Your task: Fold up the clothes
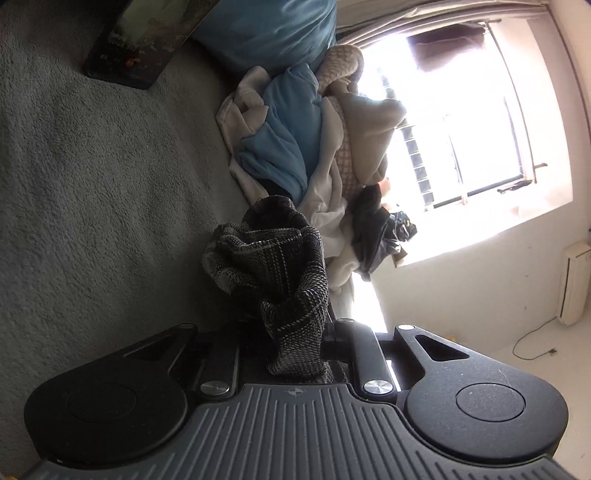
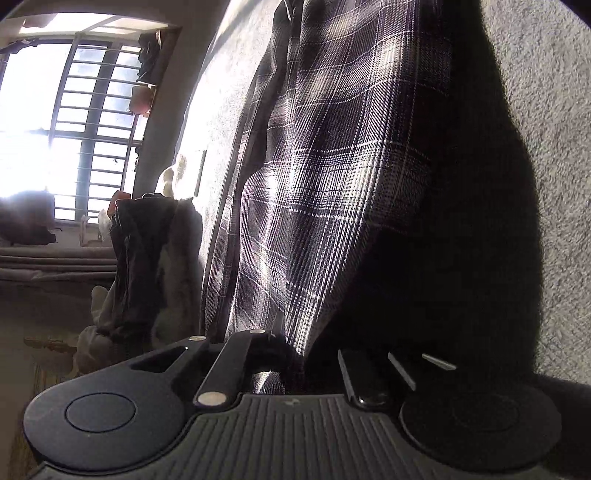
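Plaid shirt point(image 1: 284, 280) is pinched in both tools: the left hand-held gripper point(image 1: 295, 354) is clamped on a bunched end, the right hand-held gripper point(image 2: 291, 365) on another edge, so the cloth hangs stretched above the grey bed point(image 1: 92, 184), probably to spread it flat for folding. A pile point(image 1: 295, 140) of other clothes waits at the far side, toward a bright barred window point(image 1: 461, 129).

Showing one plaid garment point(image 1: 280, 266), one clothes heap point(image 1: 295, 147) upper centre, one blue pillow point(image 1: 273, 29), one book point(image 1: 144, 40) upper left, one barred window point(image 1: 461, 122).
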### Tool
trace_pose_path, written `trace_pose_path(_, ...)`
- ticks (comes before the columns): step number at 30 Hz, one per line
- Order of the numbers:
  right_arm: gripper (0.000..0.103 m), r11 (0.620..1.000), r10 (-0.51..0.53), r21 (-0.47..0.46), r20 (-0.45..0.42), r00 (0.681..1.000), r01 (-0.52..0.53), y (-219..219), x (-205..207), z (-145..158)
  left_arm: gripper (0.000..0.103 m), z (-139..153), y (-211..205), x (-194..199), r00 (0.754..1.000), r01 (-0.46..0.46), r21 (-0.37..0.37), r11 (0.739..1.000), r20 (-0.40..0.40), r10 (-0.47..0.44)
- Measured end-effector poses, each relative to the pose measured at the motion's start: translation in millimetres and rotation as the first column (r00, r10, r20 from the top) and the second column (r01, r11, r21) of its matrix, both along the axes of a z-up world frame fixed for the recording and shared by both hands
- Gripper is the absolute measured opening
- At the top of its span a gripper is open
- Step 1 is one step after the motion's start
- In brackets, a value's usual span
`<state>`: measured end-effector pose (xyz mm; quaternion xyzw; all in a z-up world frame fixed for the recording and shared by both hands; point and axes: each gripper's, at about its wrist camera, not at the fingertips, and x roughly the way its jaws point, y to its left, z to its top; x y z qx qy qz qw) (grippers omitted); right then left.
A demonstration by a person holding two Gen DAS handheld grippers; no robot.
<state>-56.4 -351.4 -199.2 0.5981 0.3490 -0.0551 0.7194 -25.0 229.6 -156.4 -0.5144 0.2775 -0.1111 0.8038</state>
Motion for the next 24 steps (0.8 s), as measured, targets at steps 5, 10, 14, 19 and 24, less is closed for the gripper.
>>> trace_pose_path(5,0.007,0.997,0.078,0.028,-0.043,0.996,-0.077,16,-26,2,0.017,10,26,-39,0.999,-0.001,0.048,0.999,-0.048,0.003)
trace_pose_path(10,0.007,0.979,0.194,0.075,-0.081,0.978,-0.189,38,-41,-11,0.017,-4,45,-66,0.991,0.005,0.083,0.997,-0.130,0.006)
trace_pose_path(14,0.009,0.963,0.260,0.100,-0.105,0.960,-0.250,35,-34,-16,0.030,-16,60,-88,0.981,0.012,0.110,0.994,-0.195,0.010)
trace_pose_path(19,0.046,0.892,0.435,-0.041,-0.195,0.879,-0.451,30,-28,22,0.059,2,78,-92,0.985,0.027,0.171,0.985,-0.175,0.004)
trace_pose_path(24,0.048,0.603,0.626,-0.393,-0.306,0.717,-0.694,47,-43,92,0.071,39,95,-94,0.997,0.024,0.349,0.937,-0.072,0.001)
